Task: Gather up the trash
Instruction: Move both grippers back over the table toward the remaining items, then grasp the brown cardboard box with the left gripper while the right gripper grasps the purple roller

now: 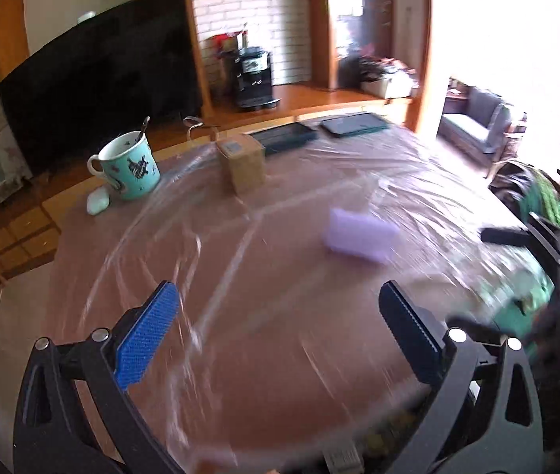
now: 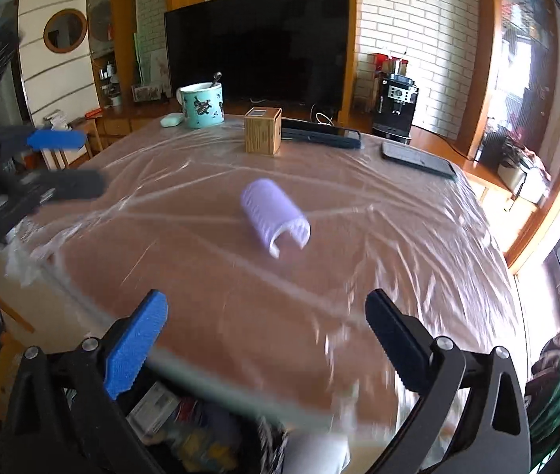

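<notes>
No readable text for you in either view. Small wooden box (image 2: 263, 130) carries pale label on top, print too blurred to read. Teal mug (image 2: 202, 104) shows dark figures only, no lettering you can make out. Black coffee machine (image 2: 395, 107) has light panel on front, brand illegible. Papers in bin (image 2: 169, 410) under table edge show printed patches, smeared by motion.

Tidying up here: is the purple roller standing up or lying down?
Lying down. The purple roller rests on its side on the table's plastic cover, open end facing the camera.
</notes>
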`<state>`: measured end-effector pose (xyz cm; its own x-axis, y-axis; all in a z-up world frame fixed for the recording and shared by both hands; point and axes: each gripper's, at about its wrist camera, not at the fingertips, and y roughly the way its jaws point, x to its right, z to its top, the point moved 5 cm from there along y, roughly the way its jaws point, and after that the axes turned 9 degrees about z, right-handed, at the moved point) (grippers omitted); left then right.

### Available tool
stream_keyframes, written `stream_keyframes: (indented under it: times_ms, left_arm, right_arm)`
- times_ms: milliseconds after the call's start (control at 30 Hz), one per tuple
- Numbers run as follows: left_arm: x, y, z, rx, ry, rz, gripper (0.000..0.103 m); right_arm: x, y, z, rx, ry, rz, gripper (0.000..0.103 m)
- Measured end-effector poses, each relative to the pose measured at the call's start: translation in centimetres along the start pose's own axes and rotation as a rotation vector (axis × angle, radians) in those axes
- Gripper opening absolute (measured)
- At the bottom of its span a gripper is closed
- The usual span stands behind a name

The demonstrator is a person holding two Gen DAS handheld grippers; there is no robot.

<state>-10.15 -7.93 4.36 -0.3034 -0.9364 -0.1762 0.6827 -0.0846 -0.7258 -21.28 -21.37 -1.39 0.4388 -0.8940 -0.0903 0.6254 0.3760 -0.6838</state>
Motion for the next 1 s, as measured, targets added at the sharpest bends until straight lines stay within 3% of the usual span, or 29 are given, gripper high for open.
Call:
stream_keyframes:
  times_ms: [233,367,533,700,733,833,900,1000]
  left_arm:
    - [-0.5,9.6,5.2,-0.101,-0.014,0.070,0.101]
    - [-1.2,14.2,7.6,-0.155,-0.076,0.076,0.101]
    - [-2.1,17.9,9.1,-0.194,-0.125,0.094,0.101]
    - [-2.6,19.9,10.0,-0.179,-0.168,0.071,0.100]
    - [-2.5,20.1,10.1,-0.179,-0.168,0.071,0.097]
    - [-2.6,20.6,10.0,-0.191,-0.175,0.055,0.074]
    - [-2.7,20.9,9.7,-0.208,-0.187,0.026,0.052]
    - [-2.6,20.7,9.5,-0.190,-0.144,0.039,0.048]
  right_arm:
    - [1.3,5.4,3.4,-0.093,-0.062,-0.005,0.099]
    - [1.3,7.2,4.1,-0.126,-0.067,0.009,0.097]
    - [1.8,8.7,4.9,-0.146,-0.039,0.030,0.088]
    - [1.8,9.4,5.3,-0.172,-0.020,0.064,0.080]
    - [1.7,9.6,5.3,-0.182,-0.026,0.063,0.078]
    - [1.7,10.2,5.1,-0.215,-0.030,0.069,0.055]
    - [1.6,10.3,5.1,-0.218,-0.030,0.070,0.046]
    - [1.8,10.1,5.1,-0.204,-0.023,0.075,0.043]
